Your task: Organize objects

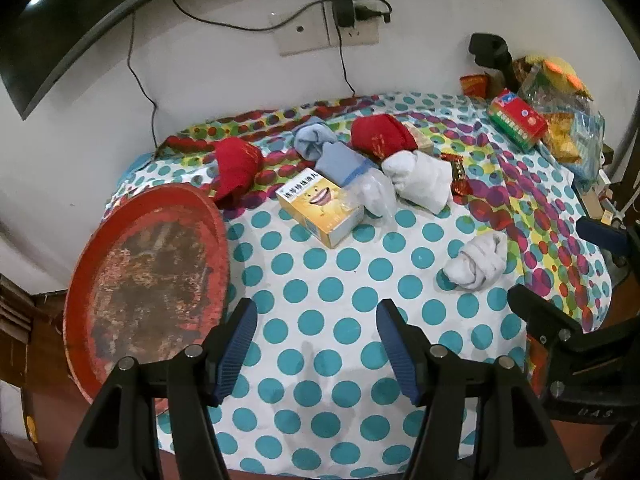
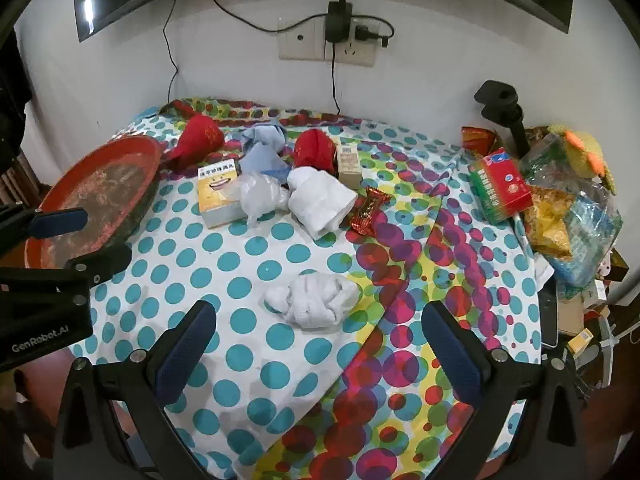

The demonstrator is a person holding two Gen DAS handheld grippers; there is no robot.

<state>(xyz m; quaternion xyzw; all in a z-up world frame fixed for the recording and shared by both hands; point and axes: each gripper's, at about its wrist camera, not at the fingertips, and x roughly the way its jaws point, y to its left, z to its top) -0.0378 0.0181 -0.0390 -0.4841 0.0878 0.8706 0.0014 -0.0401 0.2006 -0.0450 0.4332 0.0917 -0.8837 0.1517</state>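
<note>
Polka-dot tablecloth [image 1: 320, 292], white wall [image 2: 420, 80], socket [image 2: 304, 44]

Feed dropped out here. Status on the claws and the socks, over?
Both claws open, empty: left claw, right claw. White sock just ahead of right claw, untouched. Red tray bare. Nothing in the way.

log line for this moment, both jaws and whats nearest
left gripper: jaws open, empty | right gripper: jaws open, empty | nearest: white sock bundle | red tray: empty
</note>
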